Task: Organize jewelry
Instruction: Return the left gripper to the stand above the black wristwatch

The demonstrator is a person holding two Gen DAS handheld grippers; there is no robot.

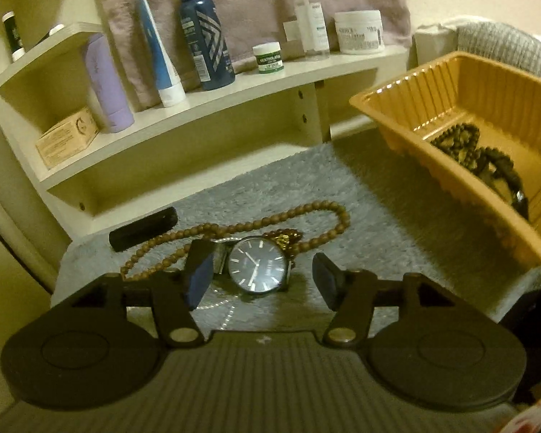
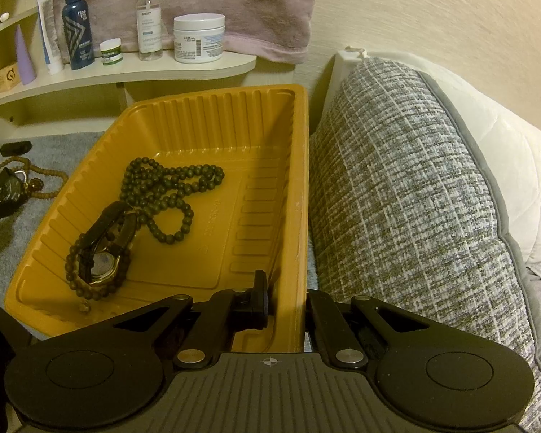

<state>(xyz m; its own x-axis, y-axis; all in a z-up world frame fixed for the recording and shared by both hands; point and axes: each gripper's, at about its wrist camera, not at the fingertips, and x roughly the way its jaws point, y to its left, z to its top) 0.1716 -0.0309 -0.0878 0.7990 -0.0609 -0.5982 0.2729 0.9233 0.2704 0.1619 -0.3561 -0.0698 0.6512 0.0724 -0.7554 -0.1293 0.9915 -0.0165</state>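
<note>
1. Left gripper (image 1: 265,277): fingers (image 1: 199,275) standing apart, gripping nothing, hovering over the grey mat (image 1: 378,216); the dark-dial watch (image 1: 258,266) is lying between them, with no pad pressing on it.
2. Dark-dial watch: resting face up on the mat, outside the tray, lying against a strand of brown beads (image 1: 256,225) that is looping around behind it; a small gold piece (image 1: 283,239) is sitting just beyond the dial.
3. Black bar-shaped item (image 1: 143,229): lying on the mat near the left end of the brown beads.
4. Right gripper (image 2: 286,297): fingers clenched on the right wall of the orange tray (image 2: 299,180), one finger inside and one outside the wall.
5. Orange tray: sitting on the mat, right of the watch, beside a grey woven cushion (image 2: 414,198).
6. Tray contents: dark green beads (image 2: 166,195) coiling on the floor; a second watch (image 2: 102,252) lying near the left wall, ringed by a dark bead bracelet (image 2: 76,270).
7. Shelf (image 1: 234,86): standing behind the mat, carrying bottles, tubes and jars.
</note>
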